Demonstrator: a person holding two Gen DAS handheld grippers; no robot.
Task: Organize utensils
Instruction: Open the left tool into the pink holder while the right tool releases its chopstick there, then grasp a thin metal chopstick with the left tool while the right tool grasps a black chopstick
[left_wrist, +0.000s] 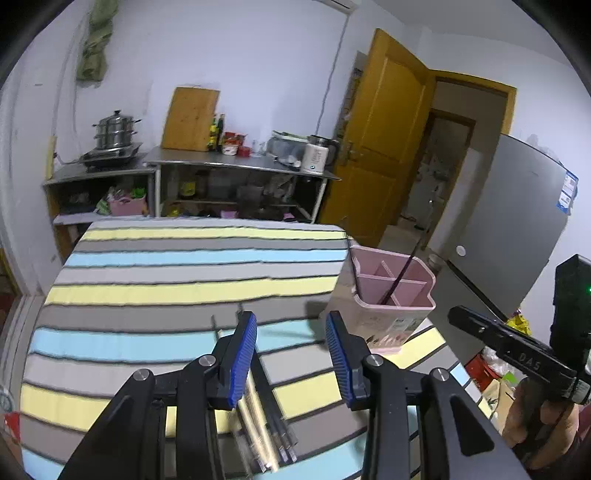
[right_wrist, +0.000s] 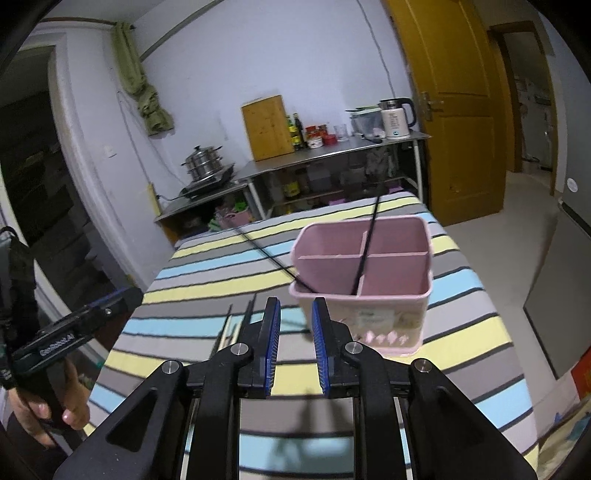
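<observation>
A pink divided utensil holder (left_wrist: 391, 295) (right_wrist: 364, 266) stands near the right edge of the striped table. One black chopstick (left_wrist: 400, 275) (right_wrist: 365, 251) leans in it, and a second black chopstick (right_wrist: 269, 258) leans out to the left. Several loose chopsticks (left_wrist: 264, 417) (right_wrist: 236, 325), black and wooden, lie on the cloth under my left gripper (left_wrist: 291, 325), whose blue pads stand open with nothing between them. My right gripper (right_wrist: 295, 308) hovers just in front of the holder, its jaws narrowly open and empty. A hand holds each gripper.
The striped tablecloth (left_wrist: 166, 258) (right_wrist: 461, 332) ends at edges on the left and right. Beyond it stands a steel counter (left_wrist: 240, 160) (right_wrist: 332, 151) with a kettle, a cutting board and pots. A yellow door (left_wrist: 384, 147) and a grey fridge (left_wrist: 517, 221) are to the right.
</observation>
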